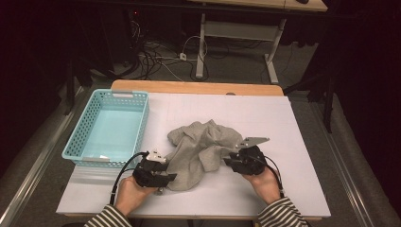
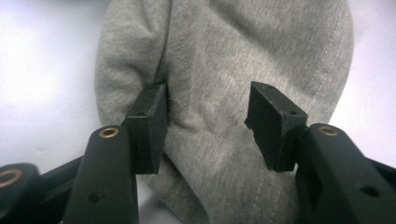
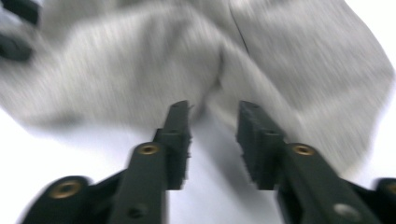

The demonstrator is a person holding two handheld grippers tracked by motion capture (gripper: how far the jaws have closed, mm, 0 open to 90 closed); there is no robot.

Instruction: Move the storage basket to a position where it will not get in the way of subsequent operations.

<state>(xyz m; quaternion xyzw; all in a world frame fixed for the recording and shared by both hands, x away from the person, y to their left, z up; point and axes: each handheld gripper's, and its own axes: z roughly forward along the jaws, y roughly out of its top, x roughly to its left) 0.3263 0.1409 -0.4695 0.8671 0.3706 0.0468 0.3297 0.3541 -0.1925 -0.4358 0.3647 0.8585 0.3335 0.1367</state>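
Centrally, a crumpled grey garment (image 1: pixel 201 146) lies on the white tabletop (image 1: pixel 293 189), just right of the turquoise basket (image 1: pixel 142 120). Lower left of it, the left gripper (image 1: pixel 171 177) has its jaws parted, straddling a fold of the cloth (image 2: pixel 219 93). Lower right, the right gripper (image 1: pixel 228 161) is likewise released, tips at the garment's edge (image 3: pixel 140 70).

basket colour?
Light turquoise basket, perforated walls; shows best in the high view, left of the grey garment.
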